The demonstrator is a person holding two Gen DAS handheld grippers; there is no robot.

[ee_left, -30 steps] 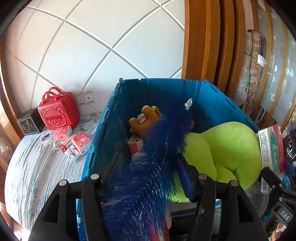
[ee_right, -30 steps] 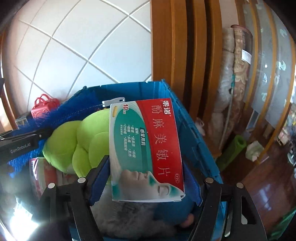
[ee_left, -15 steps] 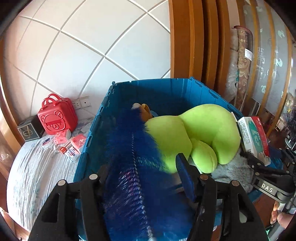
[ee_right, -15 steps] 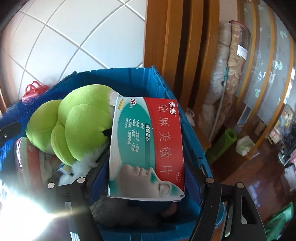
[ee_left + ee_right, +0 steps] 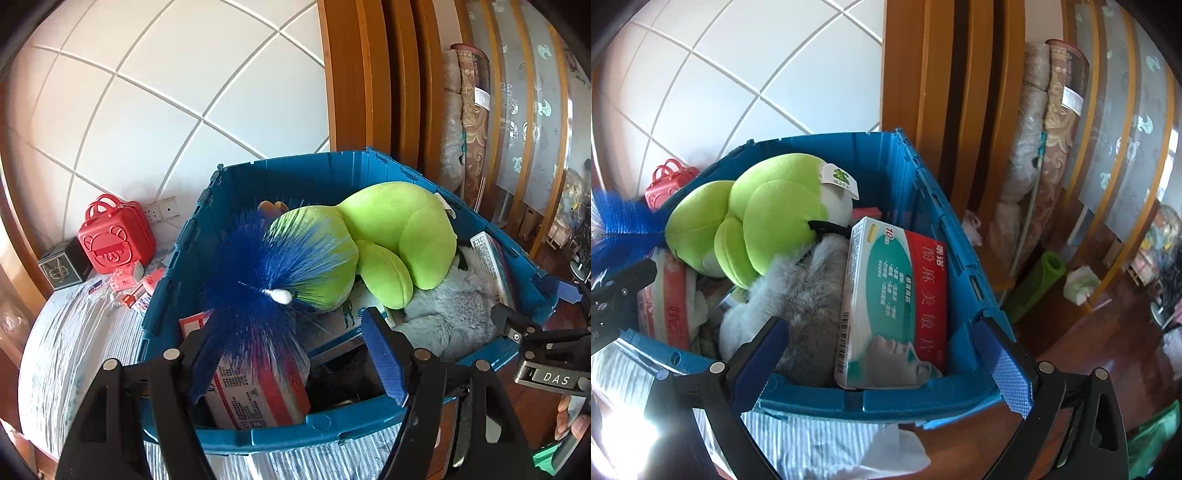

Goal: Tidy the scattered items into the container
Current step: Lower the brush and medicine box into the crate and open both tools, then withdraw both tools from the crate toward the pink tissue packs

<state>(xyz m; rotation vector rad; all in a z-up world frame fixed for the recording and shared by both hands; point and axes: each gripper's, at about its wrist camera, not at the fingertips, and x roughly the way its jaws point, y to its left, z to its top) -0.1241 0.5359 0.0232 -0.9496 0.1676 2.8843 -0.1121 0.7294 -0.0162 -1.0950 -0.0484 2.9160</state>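
A blue crate (image 5: 369,166) on the bed holds a green plush (image 5: 399,229), a grey furry toy (image 5: 454,310) and printed boxes. A blue bristle brush (image 5: 266,280) lies in it on a red-and-white box (image 5: 258,391), its bristles grazing the left finger of my left gripper (image 5: 288,332). Those jaws are opening and the pads do not press on the brush. My right gripper (image 5: 882,328) is opening wide at the crate's (image 5: 964,258) near right corner. The red-and-green medicine box (image 5: 897,302) stands inside between the pads, clear of both.
A red pig-faced case (image 5: 116,236), a black box (image 5: 64,267) and small red-and-white packets (image 5: 136,291) lie on the striped bedspread (image 5: 74,350) left of the crate. Wooden door frame and rolled rugs (image 5: 1056,147) stand to the right; a green roll (image 5: 1039,280) lies on the floor.
The brush went from standing between the left jaws to lying in the crate. The right jaws spread and the medicine box dropped from them into the crate's corner.
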